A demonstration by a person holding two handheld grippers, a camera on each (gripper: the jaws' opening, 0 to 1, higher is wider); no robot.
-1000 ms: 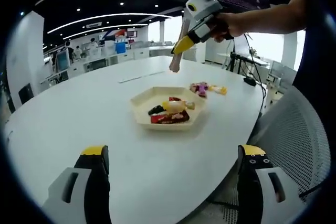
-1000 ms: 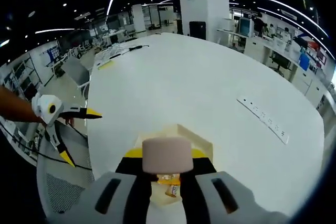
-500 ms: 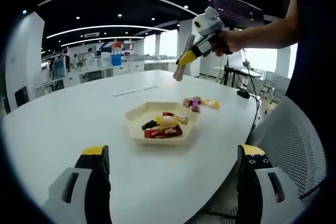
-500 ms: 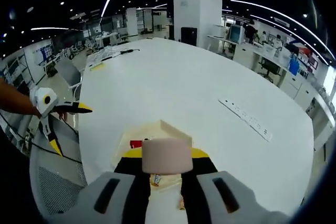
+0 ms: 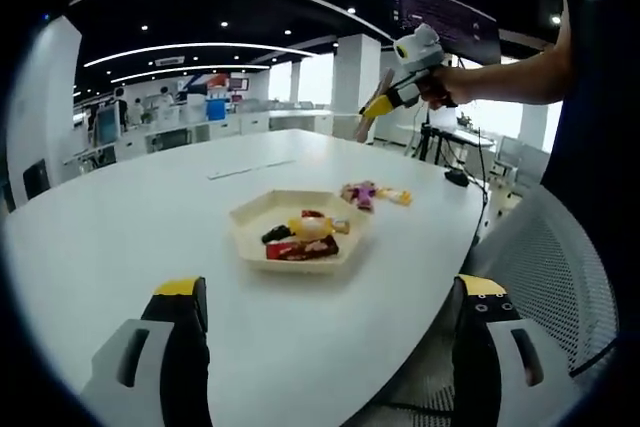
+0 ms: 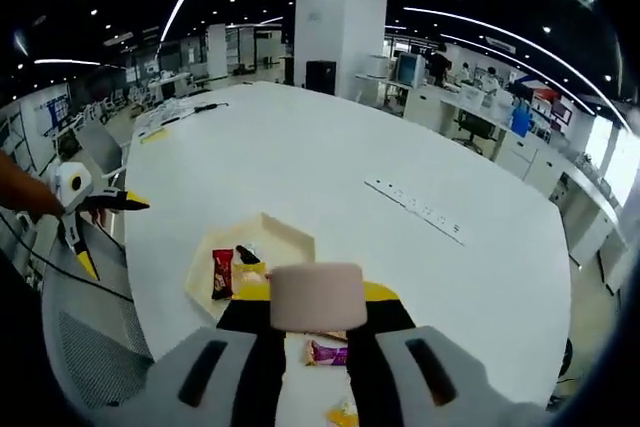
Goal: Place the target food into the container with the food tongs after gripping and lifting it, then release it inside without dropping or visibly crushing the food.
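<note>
Pale, blunt-ended cylindrical piece (image 6: 316, 296), matte and smooth, sits clamped in the right tool (image 6: 316, 299), raised high over the hexagonal cream tray (image 5: 248, 217) — presumably lifted clear. Tray holds wrapped snacks (image 5: 300, 235); more wrappers (image 5: 372, 193) lie just beyond it on the white surface (image 5: 120, 237). Left tool (image 5: 325, 292) wide open, empty.

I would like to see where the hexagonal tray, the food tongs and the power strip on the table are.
hexagonal tray (image 5: 250, 219), left gripper view, on its near-left rim.
food tongs (image 6: 316, 297), right gripper view, on their blunt end between the jaws.
power strip (image 6: 415, 212), right gripper view, on its middle.
</note>
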